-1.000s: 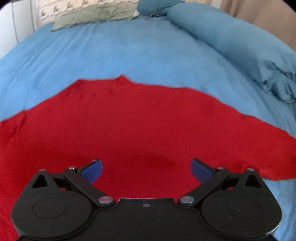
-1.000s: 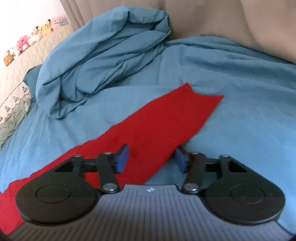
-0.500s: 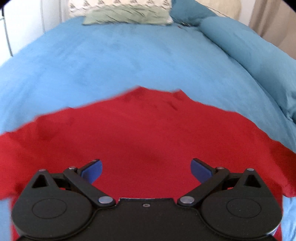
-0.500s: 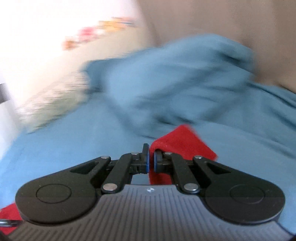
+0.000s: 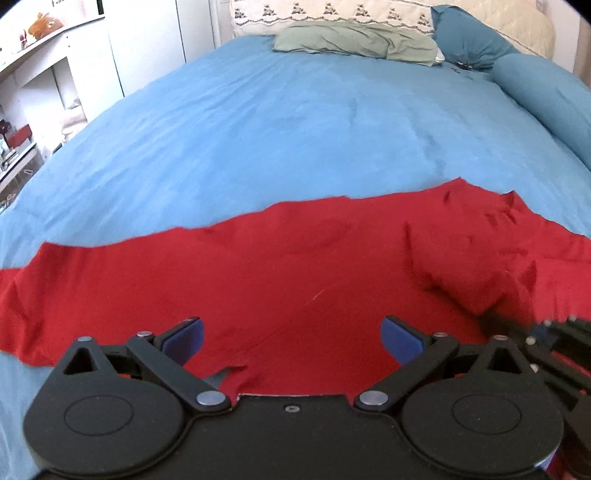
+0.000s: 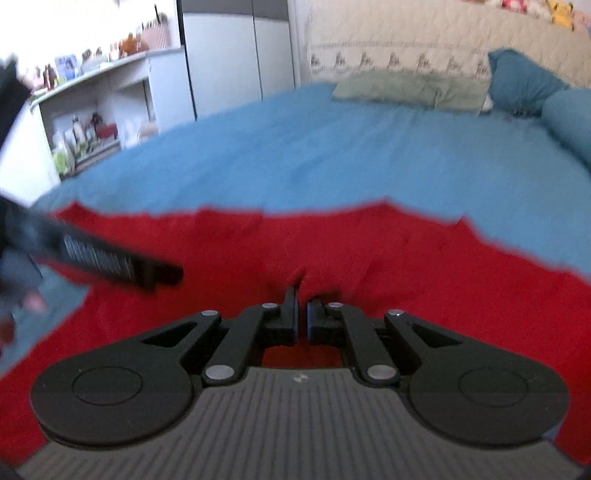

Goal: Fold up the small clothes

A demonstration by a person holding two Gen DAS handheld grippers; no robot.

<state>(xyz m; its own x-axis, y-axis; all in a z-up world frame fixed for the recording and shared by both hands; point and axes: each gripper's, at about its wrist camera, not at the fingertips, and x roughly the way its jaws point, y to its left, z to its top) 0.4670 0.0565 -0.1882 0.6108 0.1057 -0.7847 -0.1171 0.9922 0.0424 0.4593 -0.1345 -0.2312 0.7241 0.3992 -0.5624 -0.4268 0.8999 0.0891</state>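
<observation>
The right gripper (image 6: pixel 301 321) is clenched on a raised fold of the red knit garment (image 5: pixel 280 280) (the view is blurred). The left gripper (image 5: pixel 291 336) hangs released above the cloth, its blue pads (image 5: pixel 183 334) wide apart. The garment lies spread flat on the blue bedsheet (image 5: pixel 295 122), its long axis running side to side across both views.

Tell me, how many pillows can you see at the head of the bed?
3: a green pillow lying flat, a cream patterned pillow behind it, and a dark blue pillow to their right. Others may be hidden.
</observation>
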